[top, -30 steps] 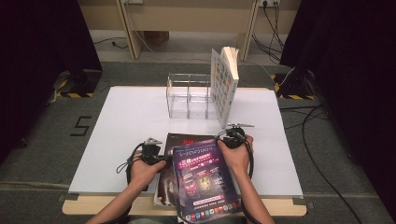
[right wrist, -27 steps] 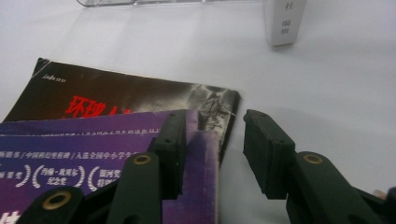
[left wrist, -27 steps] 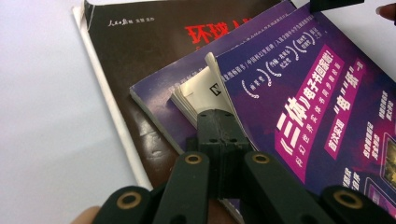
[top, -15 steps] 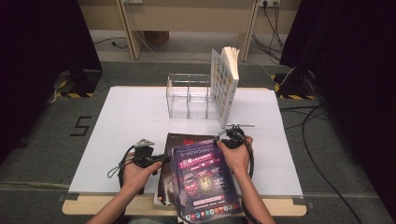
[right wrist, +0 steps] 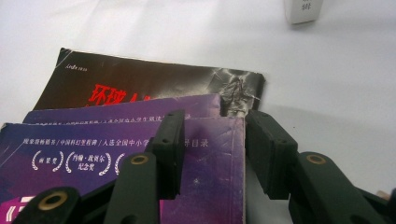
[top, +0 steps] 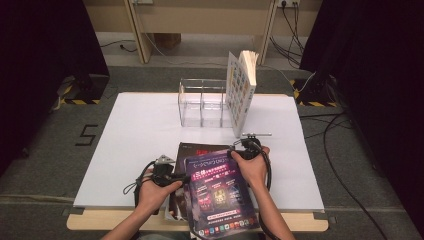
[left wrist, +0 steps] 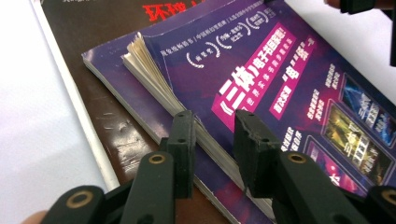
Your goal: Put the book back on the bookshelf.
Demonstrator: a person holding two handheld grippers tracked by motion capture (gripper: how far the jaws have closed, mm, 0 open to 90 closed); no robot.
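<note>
- The purple paperback (top: 217,192) lies face up on a second purple book, and both rest on a dark magazine with red lettering (top: 192,150); the stack sits at the near edge of the white desk (top: 135,135), with the top book overhanging toward the person.
- The top book sits askew on the pile, its page edges fanned open along the left side, which, as I read it, gives the jaws an edge to get under.
- The left gripper (left wrist: 212,140) is at that fanned edge; its jaws have just been opening and now stand spread, straddling the pages without pinching them.
- The right gripper (right wrist: 212,149) is at the book's far right corner, jaws spread to either side of the corner and not pressing, likely poised to steady or lift it.
- Farther back, a clear acrylic organizer (top: 202,102) stands with a thick book (top: 241,90) upright against its right end, probably the place the stack is bound for.
</note>
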